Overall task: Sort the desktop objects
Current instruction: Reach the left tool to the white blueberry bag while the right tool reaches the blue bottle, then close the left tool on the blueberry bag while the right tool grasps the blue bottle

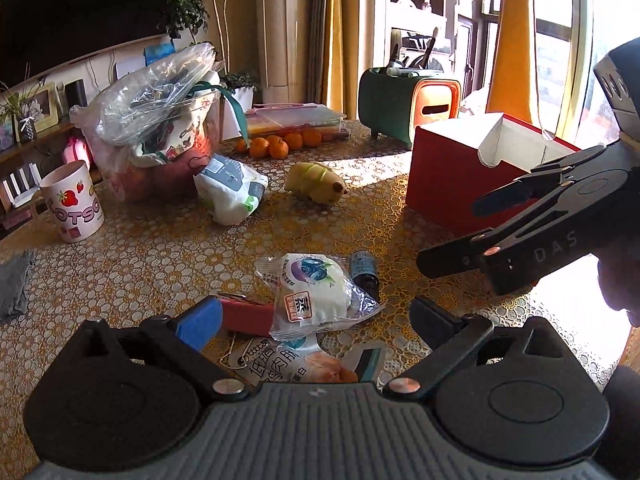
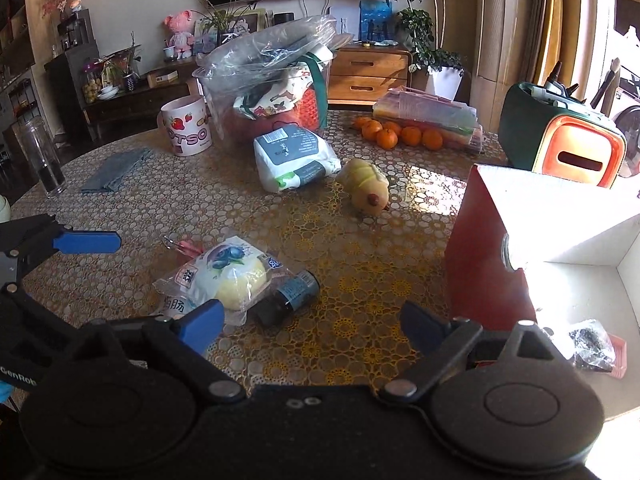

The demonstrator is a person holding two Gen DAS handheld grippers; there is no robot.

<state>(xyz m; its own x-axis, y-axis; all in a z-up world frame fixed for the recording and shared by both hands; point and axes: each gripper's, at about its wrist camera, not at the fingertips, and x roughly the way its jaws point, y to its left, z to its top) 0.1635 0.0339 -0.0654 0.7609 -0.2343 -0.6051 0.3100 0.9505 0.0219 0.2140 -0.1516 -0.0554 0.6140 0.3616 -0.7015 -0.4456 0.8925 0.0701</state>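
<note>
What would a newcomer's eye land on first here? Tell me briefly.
Likely the sunlit red box, open-topped, at the table's right edge. Next, the blueberry snack packet lying in front of the open left gripper, touching a small dark bottle. Farther back, a row of oranges.

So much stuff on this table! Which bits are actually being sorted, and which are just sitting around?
Likely part of the sorting:
snack packet
small dark bottle
red box
left gripper, open
right gripper, open

Probably just lying about:
mug
oranges
grey cloth
</note>
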